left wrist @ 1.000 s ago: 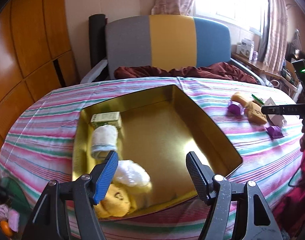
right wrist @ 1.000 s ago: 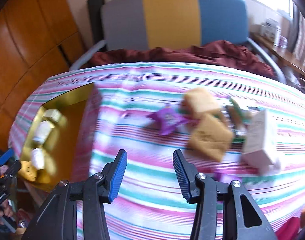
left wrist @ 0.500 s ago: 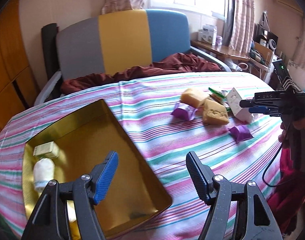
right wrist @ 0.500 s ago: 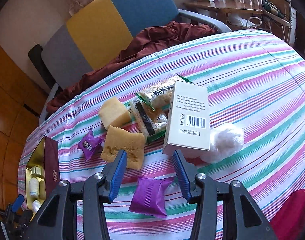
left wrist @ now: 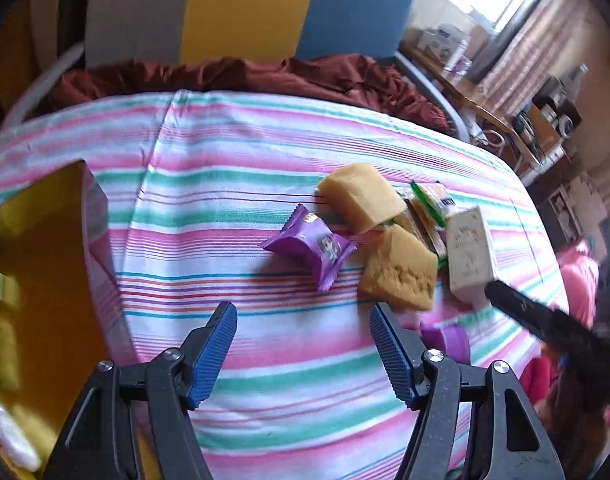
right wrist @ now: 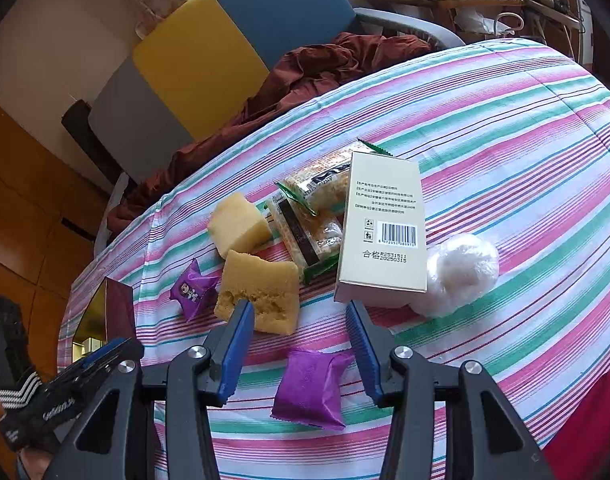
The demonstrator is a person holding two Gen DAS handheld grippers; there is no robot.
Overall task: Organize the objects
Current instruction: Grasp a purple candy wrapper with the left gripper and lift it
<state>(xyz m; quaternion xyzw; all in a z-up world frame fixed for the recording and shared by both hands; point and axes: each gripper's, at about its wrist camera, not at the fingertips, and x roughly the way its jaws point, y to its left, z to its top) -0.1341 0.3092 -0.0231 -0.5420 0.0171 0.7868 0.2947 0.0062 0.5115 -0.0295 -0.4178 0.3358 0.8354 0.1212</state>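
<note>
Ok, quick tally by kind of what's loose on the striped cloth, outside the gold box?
Purple wrapped candies: 2
Yellow cake blocks: 2
Clear-wrapped snack bars: 2
Cream carton: 1
White wrapped ball: 1
Total: 8

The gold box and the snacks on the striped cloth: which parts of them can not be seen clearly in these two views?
- Gold box, left wrist view: contents smeared by motion blur, cut off by the left edge.
- Gold box, right wrist view: only a corner shows; contents too small.
- Flat purple packet, left wrist view: mostly behind the left gripper.
- White box, right wrist view: small print unreadable; it hides part of the white wrapped ball.
</note>
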